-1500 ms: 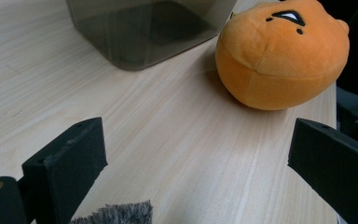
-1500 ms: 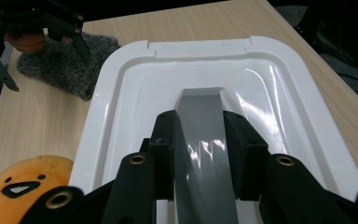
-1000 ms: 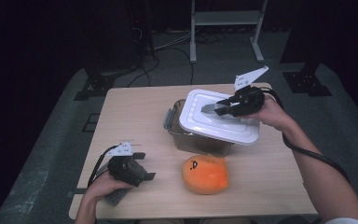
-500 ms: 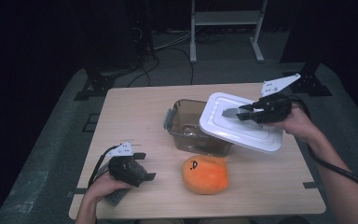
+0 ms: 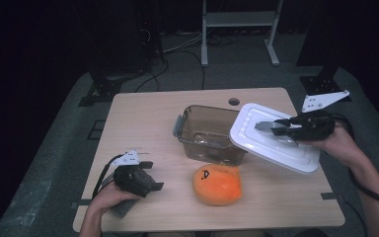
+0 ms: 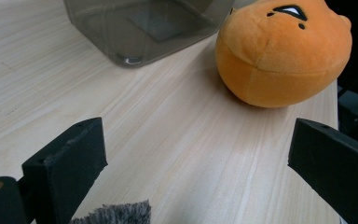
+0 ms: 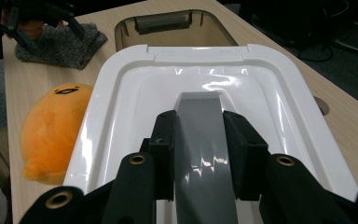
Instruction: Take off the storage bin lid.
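Gripping the white lid (image 5: 271, 140) by its grey handle (image 7: 203, 140), the right gripper (image 5: 286, 126) hangs over the wooden table (image 5: 148, 123); the dark floor (image 5: 54, 148) lies beyond. The left gripper (image 5: 145, 180) rests wide open, near the orange plush toy (image 5: 216, 183).

The lid (image 5: 271, 140) covers the box's (image 5: 202, 131) right rim in the high view. In the left gripper view the box's top and the toy's (image 6: 279, 51) upper edge are cut off. In the right gripper view the lid hides the box's near side and the toy's right half.

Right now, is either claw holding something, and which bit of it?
The right claw grips the white lid by its grey handle. The left claw is open, holding nothing.
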Demonstrator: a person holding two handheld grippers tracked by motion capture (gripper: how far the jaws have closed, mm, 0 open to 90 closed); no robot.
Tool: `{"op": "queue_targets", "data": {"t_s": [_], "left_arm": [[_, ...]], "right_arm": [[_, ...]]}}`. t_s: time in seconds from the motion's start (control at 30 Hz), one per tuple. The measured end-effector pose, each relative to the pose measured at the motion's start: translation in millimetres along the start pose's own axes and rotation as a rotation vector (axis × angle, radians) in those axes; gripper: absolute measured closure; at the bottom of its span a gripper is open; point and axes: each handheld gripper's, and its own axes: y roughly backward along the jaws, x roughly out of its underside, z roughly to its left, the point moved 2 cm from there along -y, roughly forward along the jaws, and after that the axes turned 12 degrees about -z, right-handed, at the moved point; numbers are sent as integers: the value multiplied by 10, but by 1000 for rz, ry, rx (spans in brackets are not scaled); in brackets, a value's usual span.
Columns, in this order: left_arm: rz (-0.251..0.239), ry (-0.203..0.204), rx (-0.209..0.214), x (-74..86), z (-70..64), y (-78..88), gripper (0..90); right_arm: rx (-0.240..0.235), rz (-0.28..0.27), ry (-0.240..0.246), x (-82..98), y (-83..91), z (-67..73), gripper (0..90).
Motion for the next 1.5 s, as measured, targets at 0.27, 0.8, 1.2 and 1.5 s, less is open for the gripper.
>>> {"op": "queue_targets", "data": {"t_s": [0.27,0.8,1.2,1.5], "left_arm": [[3,6,-3,17,4,-2,33],[4,6,-8,19,2,-8,33],[3,6,-12,17,3,5,33],[5,6,-15,19,4,3,33]], "right_arm": [[37,-2,-17,138,223,-5,654],[94,-3,-73,507,554,-5,654],[119,3,-98,721,727,46,654],[119,9,-129,958,726,51,654]]}}
